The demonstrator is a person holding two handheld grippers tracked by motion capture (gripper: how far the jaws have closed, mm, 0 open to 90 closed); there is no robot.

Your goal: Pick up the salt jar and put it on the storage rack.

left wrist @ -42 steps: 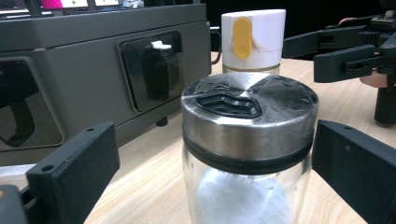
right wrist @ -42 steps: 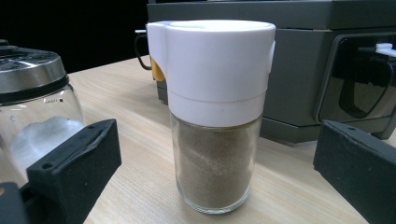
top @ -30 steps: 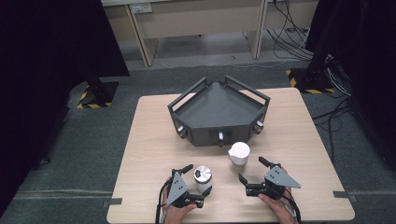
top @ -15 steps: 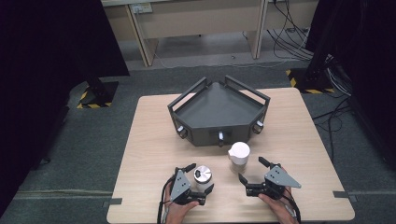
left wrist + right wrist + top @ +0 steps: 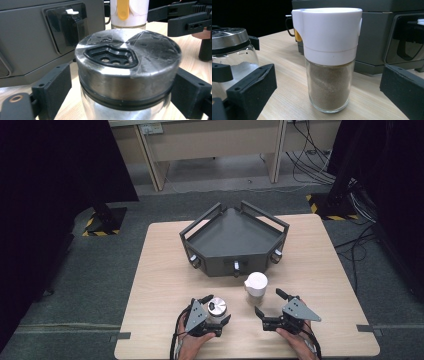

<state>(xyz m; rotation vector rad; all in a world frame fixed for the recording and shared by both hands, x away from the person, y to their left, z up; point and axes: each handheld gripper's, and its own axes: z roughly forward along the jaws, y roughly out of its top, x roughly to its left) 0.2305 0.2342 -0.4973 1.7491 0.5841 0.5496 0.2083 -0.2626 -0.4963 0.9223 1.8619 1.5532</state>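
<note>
A glass jar (image 5: 217, 306) with a metal shaker lid (image 5: 125, 57) stands on the table near its front edge. My left gripper (image 5: 216, 311) has a jaw on each side of it. Its jaws have just been closing on the jar; in the left gripper view a thin gap still shows at the left pad (image 5: 53, 91). A glass shaker (image 5: 256, 285) with a white cap (image 5: 327, 32) and brown powder inside stands upright to the right. My right gripper (image 5: 267, 302) points at it from just short of it, wide open with nothing between its jaws.
A dark grey angular tray (image 5: 235, 265) with raised rails and front knobs takes up the table's far middle, just behind both jars. Bare wood lies to the left and right of it. Cables trail on the floor at the back right.
The left gripper's jaws have drawn in around the metal-lidded jar. The jar, the white-capped shaker and the right gripper have not moved.
</note>
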